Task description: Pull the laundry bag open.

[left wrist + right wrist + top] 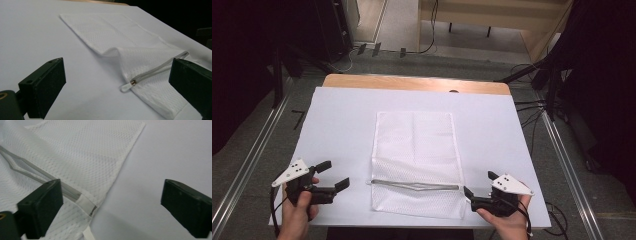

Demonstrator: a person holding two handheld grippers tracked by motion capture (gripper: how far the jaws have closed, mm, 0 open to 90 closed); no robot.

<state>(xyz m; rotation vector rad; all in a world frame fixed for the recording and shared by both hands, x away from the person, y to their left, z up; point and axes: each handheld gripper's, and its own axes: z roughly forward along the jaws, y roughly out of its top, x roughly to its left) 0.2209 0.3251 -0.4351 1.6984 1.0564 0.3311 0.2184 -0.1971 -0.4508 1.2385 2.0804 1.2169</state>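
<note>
My left gripper (334, 176) is spread wide and empty, and so is my right gripper (479, 184). Between them the flat white mesh zip bag (414, 160) lies on the white-covered table (492, 125), its zipper pull (133, 82) just ahead of my left gripper, its other zipper end (85, 203) beside my right one.

We see a white mesh bag (414, 160) with a fine dotted weave, crossed by a pale grey zip (414, 185) with a small brass-coloured slider (133, 82) near the table's front edge. The table (337, 125) is covered in plain white, with a strip of light wood showing along its far edge. Both the left gripper (336, 175) and right gripper (479, 184) are black, each topped by a white plate with dark dots.
</note>
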